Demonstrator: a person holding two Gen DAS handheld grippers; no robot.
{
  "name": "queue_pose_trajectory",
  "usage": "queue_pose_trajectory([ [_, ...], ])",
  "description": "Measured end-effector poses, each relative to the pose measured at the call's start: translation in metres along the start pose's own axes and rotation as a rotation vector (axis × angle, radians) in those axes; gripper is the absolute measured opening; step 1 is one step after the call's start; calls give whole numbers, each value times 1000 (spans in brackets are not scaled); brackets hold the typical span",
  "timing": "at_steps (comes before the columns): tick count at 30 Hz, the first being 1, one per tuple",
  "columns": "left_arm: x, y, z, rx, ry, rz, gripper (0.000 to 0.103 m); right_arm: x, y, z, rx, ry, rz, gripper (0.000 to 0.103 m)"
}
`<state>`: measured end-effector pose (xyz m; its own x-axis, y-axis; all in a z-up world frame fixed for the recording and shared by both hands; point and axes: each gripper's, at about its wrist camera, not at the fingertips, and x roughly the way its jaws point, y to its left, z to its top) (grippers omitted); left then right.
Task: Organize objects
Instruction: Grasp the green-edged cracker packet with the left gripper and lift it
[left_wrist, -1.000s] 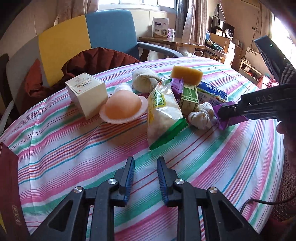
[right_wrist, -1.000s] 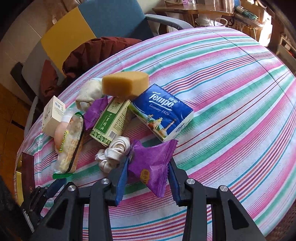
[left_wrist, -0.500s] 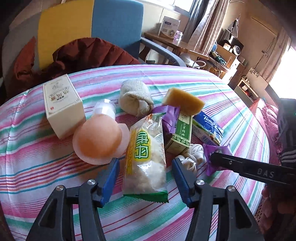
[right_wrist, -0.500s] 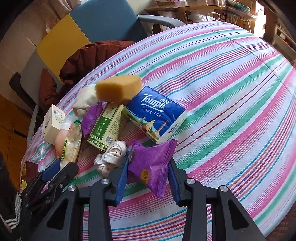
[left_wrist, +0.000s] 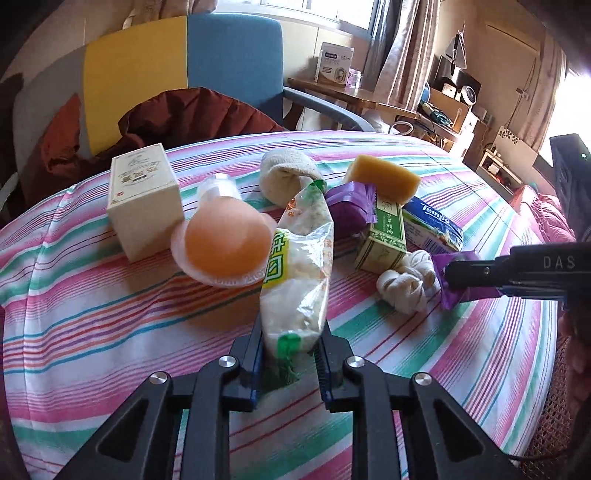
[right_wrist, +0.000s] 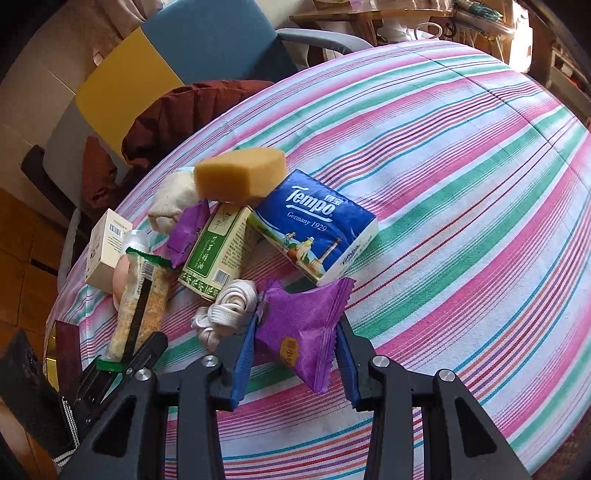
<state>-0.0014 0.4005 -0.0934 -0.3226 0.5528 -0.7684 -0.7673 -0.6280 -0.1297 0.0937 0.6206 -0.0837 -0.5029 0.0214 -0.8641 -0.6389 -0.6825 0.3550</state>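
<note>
Left wrist view: the left gripper (left_wrist: 290, 350) clamps the near end of the clear snack bag (left_wrist: 297, 266), which rises toward the far clutter on the striped tablecloth (left_wrist: 110, 332). The right gripper (right_wrist: 295, 343) pinches a purple packet (right_wrist: 301, 325) beside the Tempo tissue pack (right_wrist: 314, 229).

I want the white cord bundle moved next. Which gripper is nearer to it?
Right. The right gripper, shut on a purple packet, sits right beside the cord bundle; the left gripper grips a snack bag farther away.
</note>
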Motion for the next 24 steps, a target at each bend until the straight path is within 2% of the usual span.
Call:
queue_pose_trajectory([
  [10, -45, 11, -49, 12, -44, -15, 22, -9, 10, -11, -34, -29, 50, 41],
  [16, -61, 21, -65, -31, -60, -35, 22, -15, 25, -19, -87, -50, 76, 41],
  [24, -86, 23, -93, -15, -89, -38, 21, -19, 39, -29, -118, -44, 165, 41],
])
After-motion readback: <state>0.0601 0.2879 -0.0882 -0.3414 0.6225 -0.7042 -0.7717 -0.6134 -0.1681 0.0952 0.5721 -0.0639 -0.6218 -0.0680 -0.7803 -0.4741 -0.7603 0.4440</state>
